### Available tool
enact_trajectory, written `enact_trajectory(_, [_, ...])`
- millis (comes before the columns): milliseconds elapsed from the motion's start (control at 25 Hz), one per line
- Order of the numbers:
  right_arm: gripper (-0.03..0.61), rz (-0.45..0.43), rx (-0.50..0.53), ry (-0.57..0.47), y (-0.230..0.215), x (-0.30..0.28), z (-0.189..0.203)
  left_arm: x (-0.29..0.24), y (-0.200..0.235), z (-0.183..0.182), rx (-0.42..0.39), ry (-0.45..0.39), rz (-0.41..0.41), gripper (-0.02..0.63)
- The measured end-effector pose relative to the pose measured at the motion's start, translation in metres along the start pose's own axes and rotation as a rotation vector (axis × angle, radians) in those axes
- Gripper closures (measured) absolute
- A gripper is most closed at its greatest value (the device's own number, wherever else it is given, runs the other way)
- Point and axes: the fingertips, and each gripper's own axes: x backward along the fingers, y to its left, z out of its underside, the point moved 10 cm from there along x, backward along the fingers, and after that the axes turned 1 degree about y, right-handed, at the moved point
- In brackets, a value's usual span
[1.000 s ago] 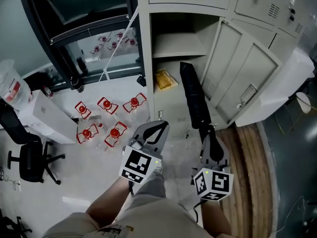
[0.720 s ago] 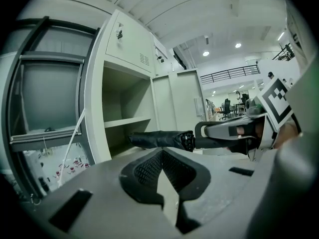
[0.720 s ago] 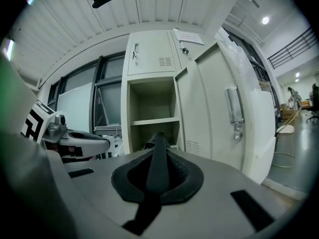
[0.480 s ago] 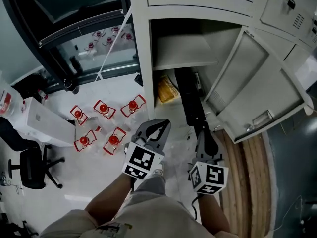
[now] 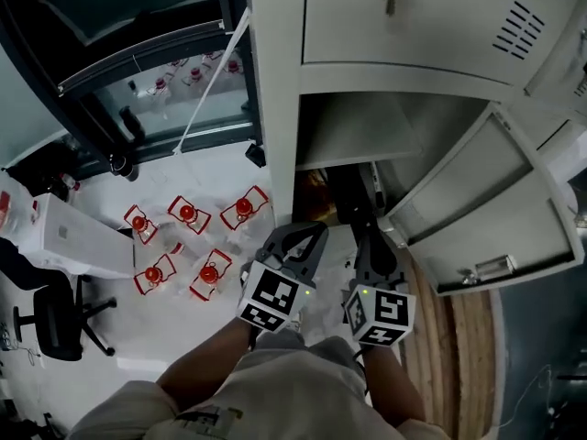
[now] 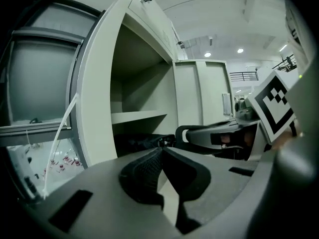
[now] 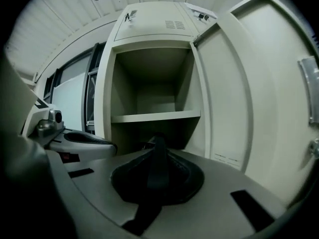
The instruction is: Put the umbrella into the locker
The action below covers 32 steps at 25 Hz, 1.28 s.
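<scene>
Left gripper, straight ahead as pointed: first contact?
Probably the black umbrella in the lower compartment of the locker, under the shelf; the left gripper aims there, though depth is unclear.

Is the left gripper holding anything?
No, the left gripper has its jaws pressed together on nothing; the right gripper clamps the umbrella.

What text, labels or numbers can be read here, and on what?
None readable.
Left gripper and right gripper cubes: square marker patterns, no letters.
White box: small mark, too small to read.
Umbrella, locker: no print visible.
</scene>
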Motion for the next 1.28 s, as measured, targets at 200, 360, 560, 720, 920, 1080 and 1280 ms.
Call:
enact_trajectory(200, [0.569,-0.017,0.023,0.004,0.004,-0.031,-0.011,-0.011,0.011,0.002,0.034,0.007,-0.001,0.606])
enact_trajectory(360, [0.569,-0.044,0.038,0.015,0.003,-0.053,-0.013,-0.019,0.015,0.004,0.067,0.012,-0.022,0.606])
enact_trajectory(560, [0.569,-0.096,0.06,0.037,-0.001,-0.075,-0.013,-0.028,0.014,0.003,0.098,0.011,-0.062,0.606])
enact_trajectory(720, [0.569,-0.148,0.088,0.046,-0.005,-0.09,-0.012,-0.036,0.011,0.003,0.118,0.016,-0.109,0.606])
enact_trajectory(920, [0.569,-0.224,0.119,0.062,-0.015,-0.106,-0.011,-0.045,0.007,0.005,0.158,0.021,-0.193,0.606])
enact_trajectory(1080, [0.569,-0.289,0.144,0.084,-0.022,-0.12,-0.011,-0.052,0.002,0.004,0.183,0.025,-0.26,0.606])
enact_trajectory(1280, [0.569,-0.34,0.155,0.085,-0.021,-0.132,-0.01,-0.055,-0.002,0.002,0.208,0.022,-0.329,0.606])
